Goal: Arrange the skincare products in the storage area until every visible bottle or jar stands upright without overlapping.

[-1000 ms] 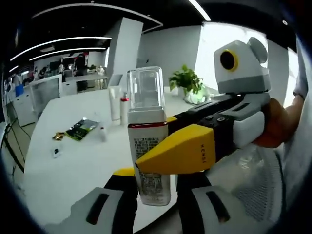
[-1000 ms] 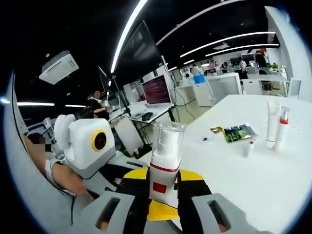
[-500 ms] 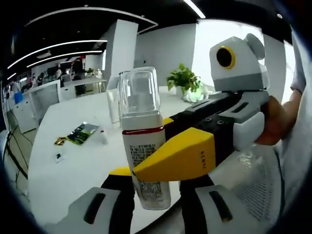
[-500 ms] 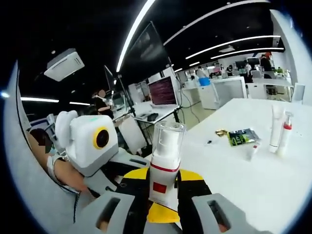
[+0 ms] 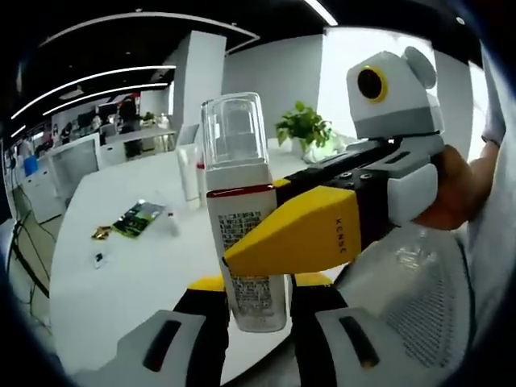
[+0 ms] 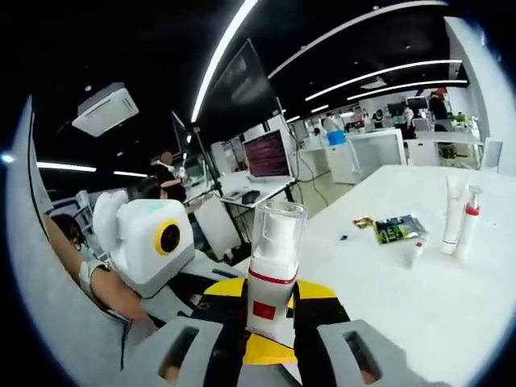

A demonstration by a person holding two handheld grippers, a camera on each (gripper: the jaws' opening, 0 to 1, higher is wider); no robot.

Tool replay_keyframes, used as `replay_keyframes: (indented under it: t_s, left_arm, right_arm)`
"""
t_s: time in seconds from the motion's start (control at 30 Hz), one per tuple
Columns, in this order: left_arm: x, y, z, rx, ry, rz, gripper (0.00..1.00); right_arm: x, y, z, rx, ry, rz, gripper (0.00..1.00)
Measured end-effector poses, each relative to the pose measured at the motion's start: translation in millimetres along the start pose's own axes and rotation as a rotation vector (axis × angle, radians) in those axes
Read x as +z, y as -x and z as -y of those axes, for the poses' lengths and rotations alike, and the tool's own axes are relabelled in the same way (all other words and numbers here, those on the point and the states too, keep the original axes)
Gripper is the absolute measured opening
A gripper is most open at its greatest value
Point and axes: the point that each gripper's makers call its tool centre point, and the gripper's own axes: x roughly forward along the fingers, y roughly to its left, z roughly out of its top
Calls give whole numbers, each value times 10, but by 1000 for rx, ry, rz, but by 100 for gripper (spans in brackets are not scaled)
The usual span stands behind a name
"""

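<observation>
Bottle (image 5: 246, 214) with the clear cap and red band stays upright above the white table (image 5: 121, 274), pinched from both sides: our left gripper (image 5: 256, 310) clamps its lower body and our right gripper (image 6: 268, 326) clamps it too. Compared with half a second ago, we see it hardly shifted between the jaws. Beyond the bottle on the table, a white tube (image 6: 452, 211) and a red-collared pump bottle (image 6: 467, 221) stand just beside each other, and a green packet (image 6: 394, 228) lies near them.
</observation>
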Motion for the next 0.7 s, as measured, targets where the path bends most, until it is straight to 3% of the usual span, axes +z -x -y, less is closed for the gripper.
replay_keyframes:
  t_s: [0.2, 0.43, 0.53, 0.7]
  left_arm:
    - [42, 22, -31, -2, 5, 7, 30]
    - [27, 91, -164, 32, -47, -20, 35]
    - [-20, 140, -276, 72, -130, -58, 37]
    - [-14, 182, -355, 88, -123, -51, 42]
  right_arm:
    - [72, 49, 124, -28, -24, 26, 14]
    - [131, 113, 315, -63, -42, 39, 14]
    - [166, 134, 384, -78, -38, 45, 14]
    - [210, 154, 491, -96, -34, 50, 14]
